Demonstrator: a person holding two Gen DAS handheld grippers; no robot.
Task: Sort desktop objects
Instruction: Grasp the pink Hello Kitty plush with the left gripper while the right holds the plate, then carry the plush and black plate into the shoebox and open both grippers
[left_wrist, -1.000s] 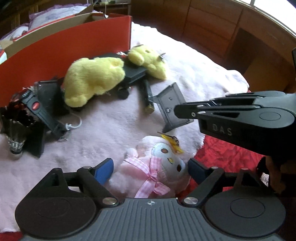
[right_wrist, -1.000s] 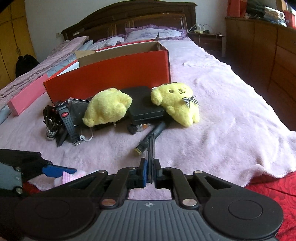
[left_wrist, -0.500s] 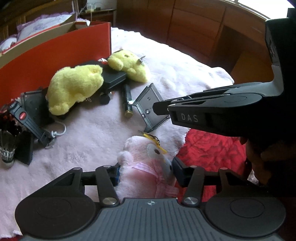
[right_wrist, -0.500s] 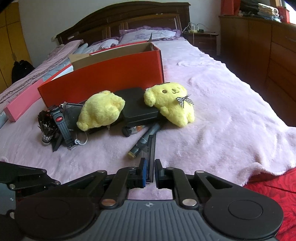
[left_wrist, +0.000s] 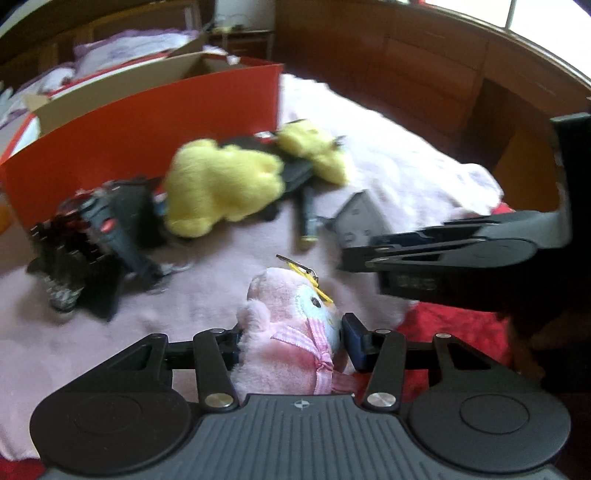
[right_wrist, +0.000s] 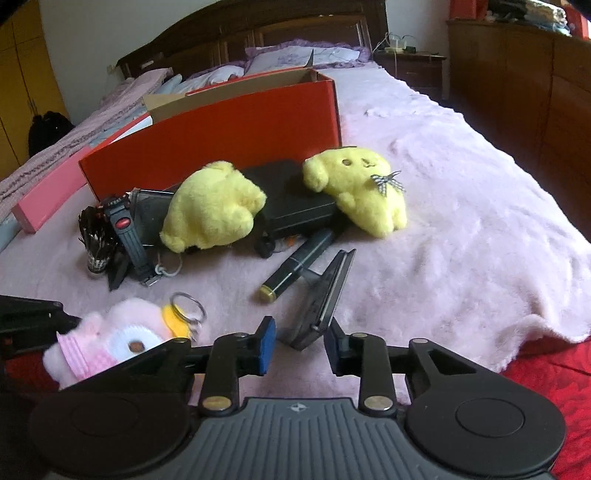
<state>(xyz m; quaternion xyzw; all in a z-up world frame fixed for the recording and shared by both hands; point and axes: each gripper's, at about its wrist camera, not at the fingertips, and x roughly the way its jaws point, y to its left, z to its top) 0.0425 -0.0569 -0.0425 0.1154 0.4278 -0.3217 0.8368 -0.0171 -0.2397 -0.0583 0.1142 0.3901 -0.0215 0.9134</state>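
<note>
Your bed (right_wrist: 461, 206) carries everything, under a pale pink fuzzy blanket (left_wrist: 388, 173). The biggest thing on it is the red box (right_wrist: 221, 136), open at the top and lying far and left of centre; from these angles you only get its outer wall and cardboard flaps, so what sits inside cannot be told. A pink lid (right_wrist: 48, 195) lies on the bed to its left.

Against the box's near side sits the pile: two yellow plush toys (right_wrist: 212, 208), the right one (right_wrist: 360, 188) with a little checked bow, both leaning on a black case (right_wrist: 295, 199). Left of them stand a black-and-red tool (right_wrist: 125, 232) and a dark shuttlecock (right_wrist: 96, 240). A dark pen with a gold tip (right_wrist: 295, 264) lies nearer to you, beside the case.

Now your hands. Your left hand-held gripper (left_wrist: 290, 341) is clamped on the pink plush toy (left_wrist: 291, 332) at the near edge of the blanket, pads pressing both its sides; its yellow tag and key ring (right_wrist: 186, 314) stick out on top. Your right hand-held gripper (right_wrist: 299, 343) has just been opening: its jaws stand apart, and the black plate (right_wrist: 325, 295) leans tilted between them, its lower end on the blanket, neither pad pressing it.
</note>
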